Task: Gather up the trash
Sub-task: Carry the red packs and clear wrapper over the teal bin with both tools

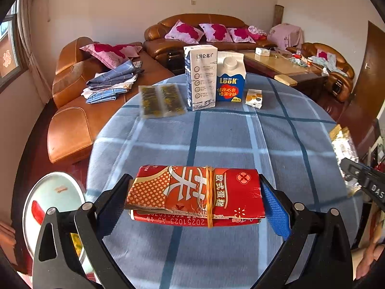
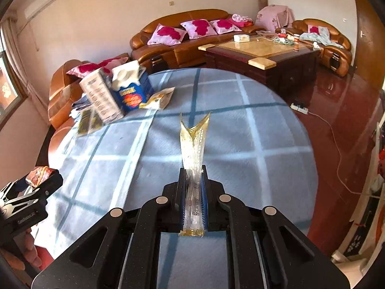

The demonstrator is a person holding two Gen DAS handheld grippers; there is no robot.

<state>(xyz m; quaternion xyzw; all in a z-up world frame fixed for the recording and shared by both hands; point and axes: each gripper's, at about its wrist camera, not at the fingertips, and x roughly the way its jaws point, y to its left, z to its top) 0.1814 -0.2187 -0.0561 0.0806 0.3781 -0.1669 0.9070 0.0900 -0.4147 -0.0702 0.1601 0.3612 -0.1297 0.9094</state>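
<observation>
Left wrist view shows the left gripper (image 1: 195,192) clamped on a folded red snack package (image 1: 195,195) bound by a rubber band (image 1: 208,196), held above the near part of a round table (image 1: 240,139) covered in blue plaid cloth. Far across the table stand a tall white carton (image 1: 200,77) and a blue milk carton (image 1: 230,77), with a flat dark-gold sachet (image 1: 161,101) to their left and a small box (image 1: 254,98) to their right.

Right wrist view shows the right gripper (image 2: 193,178) pinched tight on a clear gold-edged wrapper (image 2: 194,142), which stands up between the fingers.

Risks, as I judge them: the thin wrapper is slick and could slide out if the grip eases, and the red package is gripped only at its ends, so it may buckle or drop.

Only the left view shows a round bin lid (image 1: 51,202) low at the near left, off the table. Only the right view shows the power strip (image 2: 299,108) and its cord on the red floor.
</observation>
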